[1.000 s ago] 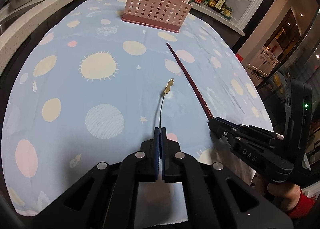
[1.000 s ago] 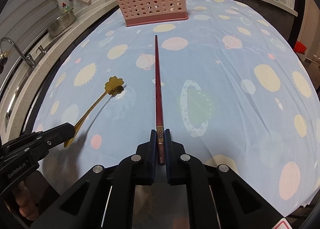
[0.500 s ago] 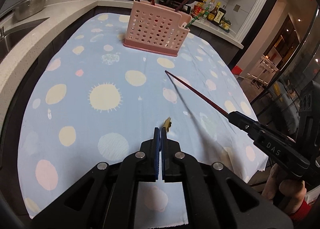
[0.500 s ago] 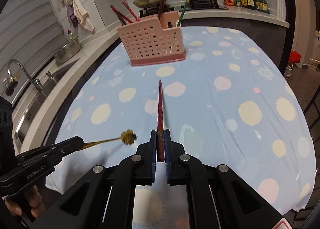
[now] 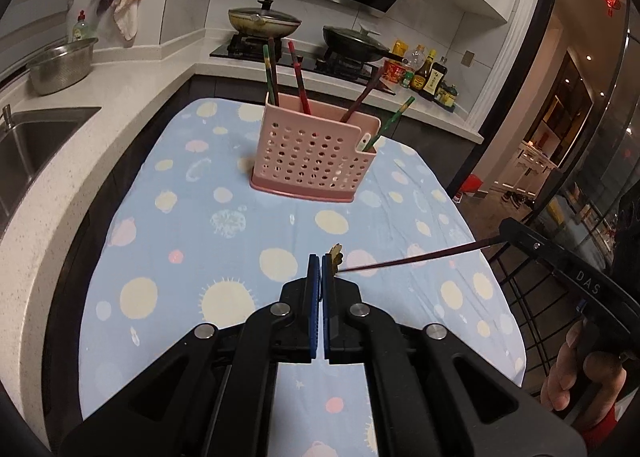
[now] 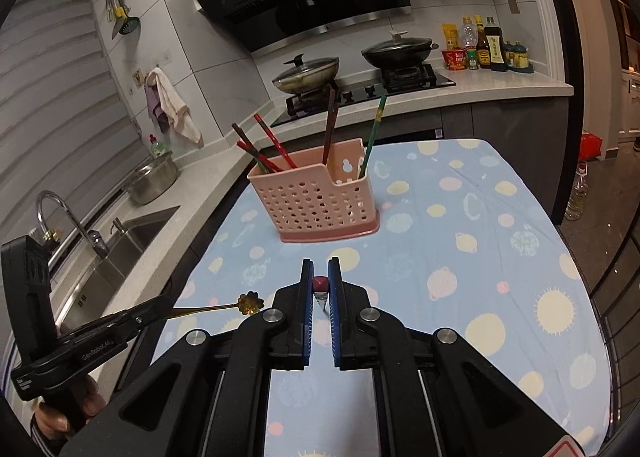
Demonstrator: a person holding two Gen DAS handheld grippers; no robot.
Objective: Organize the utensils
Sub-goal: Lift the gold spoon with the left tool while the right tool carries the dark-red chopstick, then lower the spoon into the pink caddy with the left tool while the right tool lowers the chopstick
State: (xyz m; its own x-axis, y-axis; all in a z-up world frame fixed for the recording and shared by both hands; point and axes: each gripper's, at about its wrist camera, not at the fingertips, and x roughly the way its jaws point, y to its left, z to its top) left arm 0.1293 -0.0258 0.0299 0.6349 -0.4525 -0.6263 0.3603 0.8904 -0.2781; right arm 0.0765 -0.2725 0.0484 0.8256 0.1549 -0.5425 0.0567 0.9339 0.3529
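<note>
Kitchen worktop (image 5: 224,249) carried the pink caddy (image 5: 316,155); before it, left gripper (image 5: 321,261) pinched the gold spoon (image 6: 250,302) and right gripper (image 6: 320,277) pinched the red chopstick (image 5: 420,257), both raised for insertion.

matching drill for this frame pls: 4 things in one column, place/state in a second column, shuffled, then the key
1. spoon
2. dark red chopstick
3. pink holder
4. steel bowl

A. on the counter by the sink
B. held in the right gripper
C. standing on the tablecloth
D. held in the left gripper

Pairs: 1-D, 2-B, 3-C, 4-A
</note>
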